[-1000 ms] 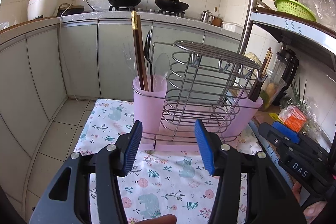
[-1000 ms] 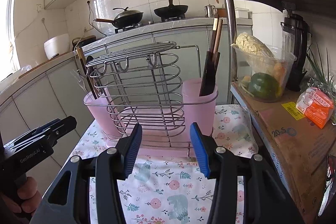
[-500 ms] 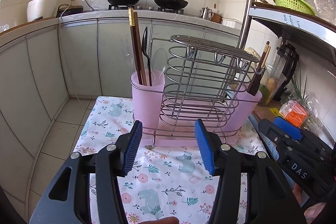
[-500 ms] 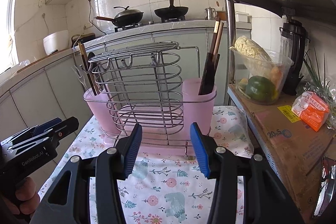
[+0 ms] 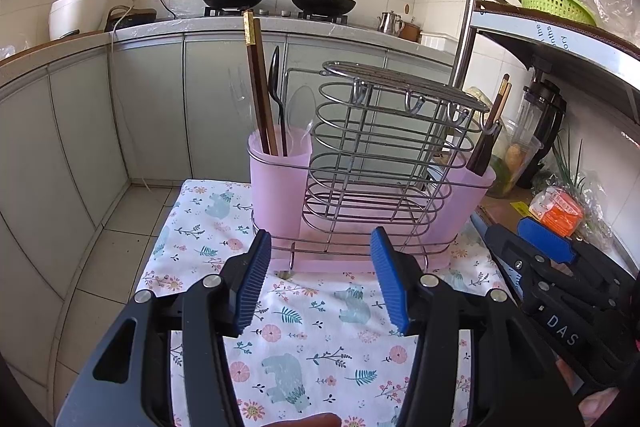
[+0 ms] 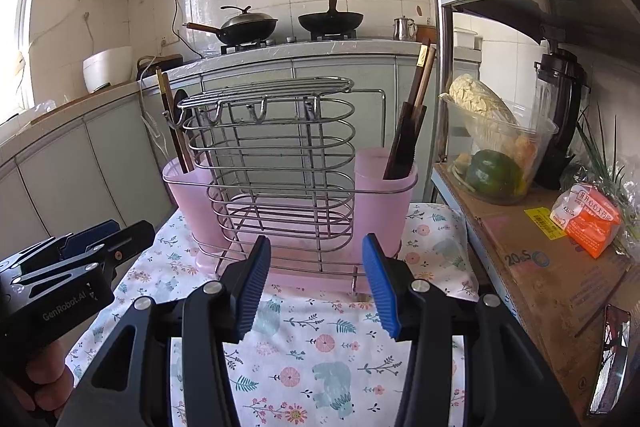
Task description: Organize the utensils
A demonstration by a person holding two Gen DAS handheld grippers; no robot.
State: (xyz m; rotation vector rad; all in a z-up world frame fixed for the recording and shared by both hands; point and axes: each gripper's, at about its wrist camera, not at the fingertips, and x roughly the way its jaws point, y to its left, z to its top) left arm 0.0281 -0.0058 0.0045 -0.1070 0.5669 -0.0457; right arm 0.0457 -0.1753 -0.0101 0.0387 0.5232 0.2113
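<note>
Two handheld grippers are hovering over a floral tablecloth (image 5: 320,323), both facing a wire utensil rack (image 5: 372,163) with pink cups at either end. Left gripper (image 5: 320,279) is spread wide and gripping nothing; right gripper (image 6: 316,283) is likewise released and empty. Dark chopsticks (image 5: 260,91), a black spoon (image 5: 275,87) and a clear spoon (image 5: 301,107) are standing upright in the left pink cup (image 5: 278,183), while more chopsticks (image 6: 412,131) are leaning in the right pink cup (image 6: 382,195), apparently sorted so handles stay reachable. Both tools are sitting just short of the rack, likely lining up the next pick.
</note>
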